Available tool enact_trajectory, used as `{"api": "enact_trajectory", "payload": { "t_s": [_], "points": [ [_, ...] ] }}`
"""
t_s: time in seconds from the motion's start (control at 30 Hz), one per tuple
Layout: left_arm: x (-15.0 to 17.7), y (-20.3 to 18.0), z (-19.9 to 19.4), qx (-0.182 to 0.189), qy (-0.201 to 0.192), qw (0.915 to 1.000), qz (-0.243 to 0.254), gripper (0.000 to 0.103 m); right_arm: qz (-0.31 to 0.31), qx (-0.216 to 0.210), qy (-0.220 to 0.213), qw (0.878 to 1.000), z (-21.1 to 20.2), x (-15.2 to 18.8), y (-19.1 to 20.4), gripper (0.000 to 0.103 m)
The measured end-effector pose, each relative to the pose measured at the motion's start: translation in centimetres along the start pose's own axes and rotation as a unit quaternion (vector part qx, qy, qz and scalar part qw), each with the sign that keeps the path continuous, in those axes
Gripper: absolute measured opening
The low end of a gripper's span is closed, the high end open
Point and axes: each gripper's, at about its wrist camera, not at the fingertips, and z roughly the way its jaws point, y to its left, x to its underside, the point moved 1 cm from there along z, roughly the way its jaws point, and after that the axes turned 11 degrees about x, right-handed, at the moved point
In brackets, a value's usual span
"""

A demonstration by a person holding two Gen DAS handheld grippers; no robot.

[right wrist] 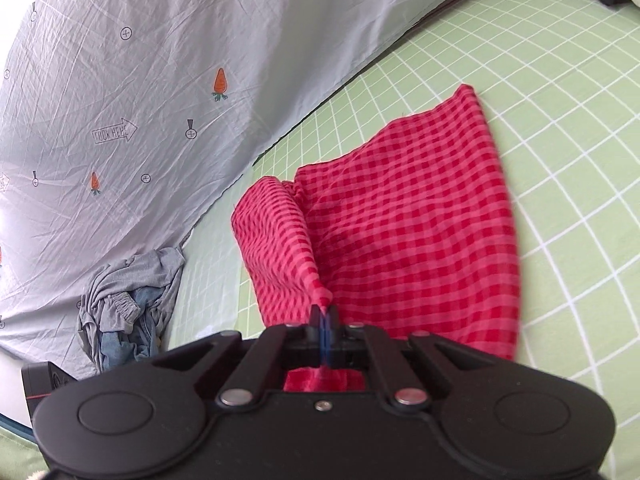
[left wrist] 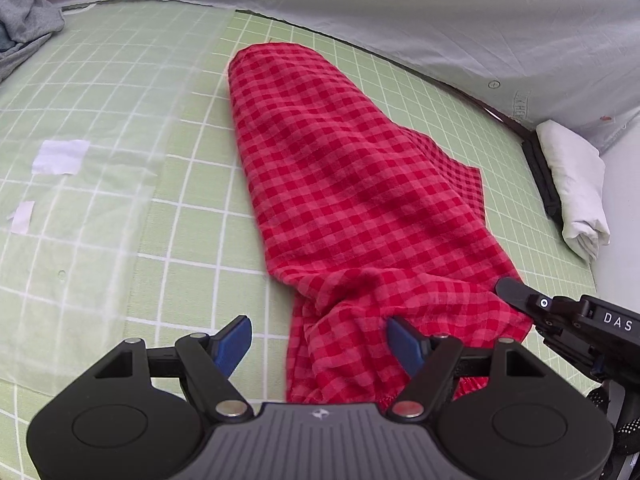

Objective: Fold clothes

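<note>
A red checked garment (left wrist: 344, 184) lies lengthwise on the green grid mat (left wrist: 192, 184). Its near end is lifted. My left gripper (left wrist: 320, 342) is open, its blue fingers (left wrist: 234, 344) wide apart. The garment's near end lies between them, against the right finger. My right gripper (right wrist: 325, 320) is shut on a pinched fold of the red garment (right wrist: 420, 232). It shows in the left wrist view (left wrist: 516, 294) at the garment's near right edge.
A grey printed sheet (right wrist: 120, 100) hangs along the far side of the mat. A heap of grey and blue clothes (right wrist: 128, 308) lies at one end, also in the left wrist view (left wrist: 24, 32). A folded white cloth (left wrist: 576, 188) sits at the mat's right edge.
</note>
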Motion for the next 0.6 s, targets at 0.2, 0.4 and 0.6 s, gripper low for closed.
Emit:
{"api": "enact_trajectory", "payload": {
  "t_s": [0.2, 0.4, 0.6],
  "points": [
    [1.7, -2.6, 2.4, -0.021, 0.041, 0.9981, 0.041, 0.076, -0.01, 0.048, 0.003, 0.999, -0.8, 0.2, -2.8, 0.001],
    [3.5, -2.9, 4.1, -0.045, 0.078, 0.9948, 0.048, 0.076, -0.031, 0.098, 0.038, 0.994, 0.6, 0.9, -4.9, 0.002],
    [4.9, -2.8, 5.1, -0.066, 0.092, 0.9925, 0.048, 0.08, -0.065, 0.133, 0.066, 0.987, 1.9, 1.5, -5.4, 0.011]
  ]
}}
